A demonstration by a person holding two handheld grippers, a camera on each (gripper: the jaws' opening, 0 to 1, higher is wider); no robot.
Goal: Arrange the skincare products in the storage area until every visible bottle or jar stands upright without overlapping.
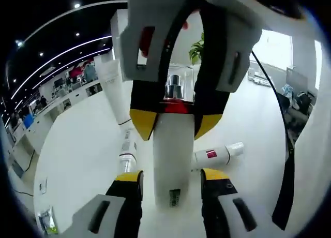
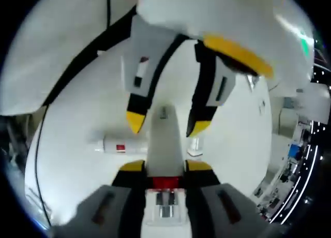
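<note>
The white worktop (image 1: 77, 155) carries all items; its far edge meets the background room in the left gripper view.

A tall white bottle (image 1: 170, 160) with a red band and a clear cap is suspended above the worktop, spanning both grippers. In the left gripper view, the left gripper (image 1: 170, 178) has its yellow-tipped jaws set narrow, one against each side of the bottle's lower body. The right gripper (image 2: 160, 168) has its jaws closed on the bottle just beside the red band, at the cap end.

A second white tube with a red label (image 1: 216, 155) lies flat on the worktop, beyond the held bottle.

A smaller white bottle (image 1: 126, 152) rests near it, orientation unclear.
</note>
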